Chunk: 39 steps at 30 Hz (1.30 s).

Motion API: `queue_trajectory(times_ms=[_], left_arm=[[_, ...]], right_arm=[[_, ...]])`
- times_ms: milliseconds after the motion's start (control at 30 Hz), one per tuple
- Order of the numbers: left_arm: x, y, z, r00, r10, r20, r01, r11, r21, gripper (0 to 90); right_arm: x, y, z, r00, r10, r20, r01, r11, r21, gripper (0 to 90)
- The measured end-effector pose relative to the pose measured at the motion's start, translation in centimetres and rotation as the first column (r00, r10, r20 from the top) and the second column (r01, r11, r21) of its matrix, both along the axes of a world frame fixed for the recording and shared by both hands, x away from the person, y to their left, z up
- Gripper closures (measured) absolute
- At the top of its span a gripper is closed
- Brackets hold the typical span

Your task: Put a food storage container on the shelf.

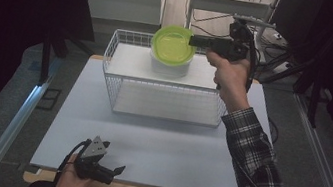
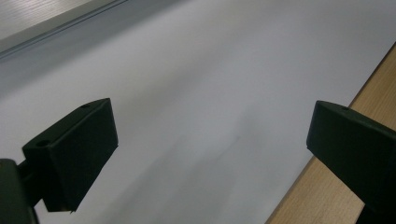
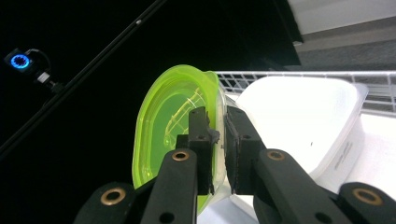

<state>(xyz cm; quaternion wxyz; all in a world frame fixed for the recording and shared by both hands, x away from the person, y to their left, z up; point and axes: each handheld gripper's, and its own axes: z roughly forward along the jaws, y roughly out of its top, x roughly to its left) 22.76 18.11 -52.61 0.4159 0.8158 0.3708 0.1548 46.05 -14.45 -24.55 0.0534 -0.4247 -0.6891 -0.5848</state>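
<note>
Green lid [image 3: 173, 126] sits pinched at its rim between the right gripper [image 3: 218, 140] pads, jaws clamped on it, raised just above the white container [image 3: 299, 121] in the wire basket [image 1: 113, 65]. Left gripper [image 2: 210, 144] rests with jaws apart over the table [image 1: 156, 147] edge.

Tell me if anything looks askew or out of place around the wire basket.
The green lid sits lifted off the white container in the wire basket; the right gripper is clamped on its edge. Nothing looks spilled or damaged.
</note>
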Motion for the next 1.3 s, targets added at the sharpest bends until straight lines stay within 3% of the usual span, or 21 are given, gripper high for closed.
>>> queue_trajectory(times_ms=[333,700,933,1167,1300], left_arm=[[0.0,0.1,0.1,1.0,0.001,0.003,-0.001,1.0,-0.006,1.6],[0.0,0.1,0.1,1.0,-0.006,0.001,0.006,1.0,-0.005,1.6],[-0.1,0.1,0.1,1.0,-0.007,0.002,0.007,1.0,-0.004,1.7],[-0.1,0.0,0.1,0.9999,-0.013,-0.001,0.013,0.9999,0.001,1.7],[-0.1,0.0,0.0,0.9999,-0.014,-0.002,0.014,0.9999,0.001,1.7]], right_arm=[[1.4,1.0,0.5,0.9975,-0.07,-0.006,0.07,0.9975,-0.002,82.2],[3.1,1.8,-0.4,0.9906,-0.132,-0.036,0.131,0.9913,-0.01,82.0],[3.6,2.0,-0.8,0.9888,-0.142,-0.047,0.141,0.9899,-0.009,81.5],[3.7,2.2,-0.9,0.9836,-0.18,-0.016,0.178,0.9809,-0.079,76.7],[3.9,2.4,-1.0,0.9819,-0.189,-0.016,0.187,0.9787,-0.086,72.6]])
